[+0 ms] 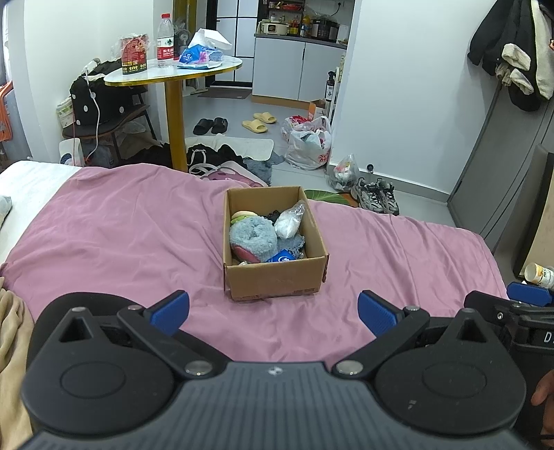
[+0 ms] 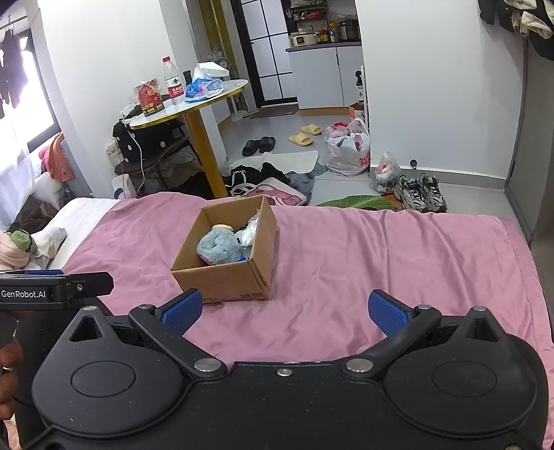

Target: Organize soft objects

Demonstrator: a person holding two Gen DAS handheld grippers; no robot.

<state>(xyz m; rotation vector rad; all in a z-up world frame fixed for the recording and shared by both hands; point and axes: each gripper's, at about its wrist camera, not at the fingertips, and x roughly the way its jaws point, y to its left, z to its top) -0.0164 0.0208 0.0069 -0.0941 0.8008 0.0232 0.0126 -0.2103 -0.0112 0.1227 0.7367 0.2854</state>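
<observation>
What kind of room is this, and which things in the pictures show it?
Most likely a small studio apartment. A bed with a pink cover fills the foreground, a kitchen counter with appliances stands behind the doorway, and slippers lie on the floor near a round table.

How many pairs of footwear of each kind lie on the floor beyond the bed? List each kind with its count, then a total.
Black slippers: 1 pair
Yellow slippers: 1 pair
Grey trainers: 1 pair
Total: 3 pairs
</observation>
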